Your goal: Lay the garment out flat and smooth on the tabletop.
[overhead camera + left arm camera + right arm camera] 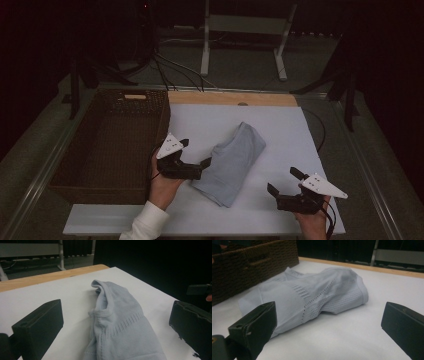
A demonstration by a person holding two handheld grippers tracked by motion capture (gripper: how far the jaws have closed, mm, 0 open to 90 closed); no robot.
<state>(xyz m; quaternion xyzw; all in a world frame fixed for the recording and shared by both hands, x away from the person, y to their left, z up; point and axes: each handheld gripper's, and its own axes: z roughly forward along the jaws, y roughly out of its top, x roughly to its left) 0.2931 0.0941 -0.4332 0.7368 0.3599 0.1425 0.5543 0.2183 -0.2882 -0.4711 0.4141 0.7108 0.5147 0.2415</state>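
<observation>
A folded pale blue-grey garment [234, 160] lies diagonally on the white table top [280, 130]. My left gripper [195, 152] is open at the garment's left edge, its jaws spread to either side of the cloth [117, 325] in the left gripper view. My right gripper [285, 181] is open to the right of the garment, apart from it, nothing between its jaws. In the right gripper view the garment [312, 297] lies ahead with a perforated panel facing me.
A dark wicker basket [75, 165] stands at the table's left, right beside the left hand. A wooden strip [235, 98] runs along the table's far edge. A white stand [245, 30] and cables lie on the floor beyond.
</observation>
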